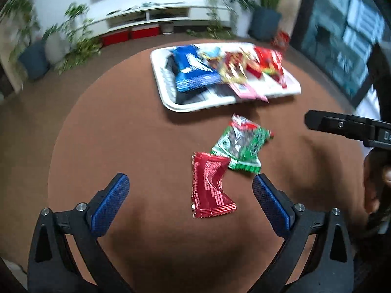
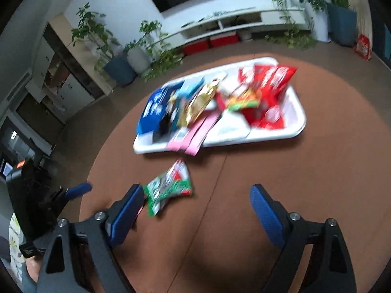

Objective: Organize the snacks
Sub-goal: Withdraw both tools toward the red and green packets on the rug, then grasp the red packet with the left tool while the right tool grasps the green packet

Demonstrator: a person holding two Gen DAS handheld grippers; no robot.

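Brown counter (image 1: 122, 134): white tray (image 1: 171, 102) at the far side, piled with snack packs. Red packet (image 1: 210, 185) and green packet (image 1: 242, 146) lie loose on the counter near the tray, touching. Left claw (image 1: 190, 185) wide open, empty, straddling the red packet. Right claw (image 2: 196, 197) wide open, empty, green packet just beside its left finger.

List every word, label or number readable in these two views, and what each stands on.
"DA": white letters, cut off by the frame edge, on the right gripper body.
Red wrapper: white print, too blurred to read.
Green packet: lettering blurred, unreadable.
Snacks in the white tray: all motion-blurred, unreadable.
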